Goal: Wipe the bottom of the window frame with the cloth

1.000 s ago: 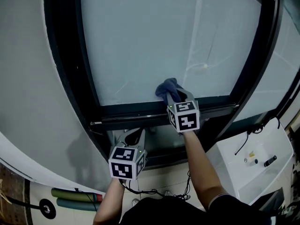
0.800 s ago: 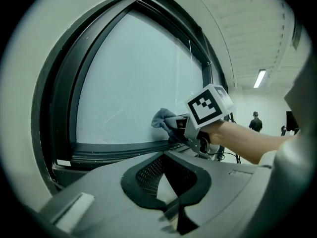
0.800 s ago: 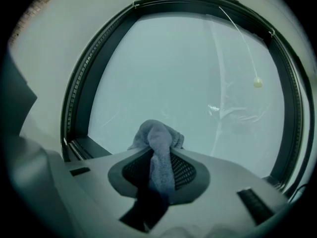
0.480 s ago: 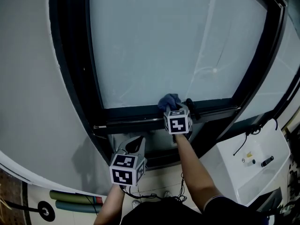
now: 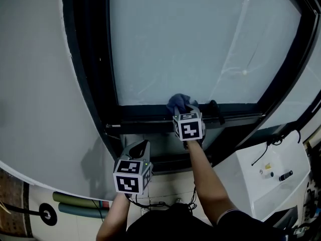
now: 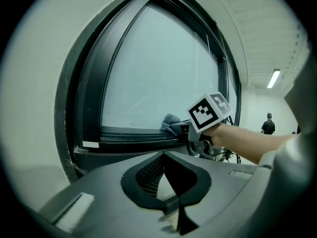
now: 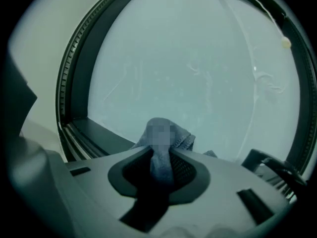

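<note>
Cloth (image 5: 178, 103), blue and bunched, sits on the bottom rail of the window frame (image 5: 145, 115), about midway along that rail and right where the pale glass pane (image 5: 200, 44) meets it. The right gripper (image 5: 183, 110) has its jaws clamped on the cloth: in the right gripper view a fold of cloth (image 7: 160, 165) runs down between the two pads and swells out above the tips of the right gripper (image 7: 161, 155), with the rail's dark ledge just behind it to the left. From the left gripper view the same cloth (image 6: 171, 124) shows pressed onto the rail's top edge, the right gripper (image 6: 186, 131) reaching in from the right on a bare forearm.

Just right of the cloth on the rail stands a small black handle (image 5: 214, 109), close to it but apart. A small white label (image 6: 90, 144) is stuck near the frame's lower left corner.

The left gripper (image 5: 142, 144) hangs below the rail, toward the frame's lower left corner and clear of it; the jaws of the left gripper (image 6: 164, 153) are together with nothing between them.

Grey wall (image 5: 40, 84) flanks the frame's left edge. A white unit (image 5: 266, 169) with a dark cable stands below the frame's lower right corner, and green rolls (image 5: 80, 207) lie on the floor at lower left
</note>
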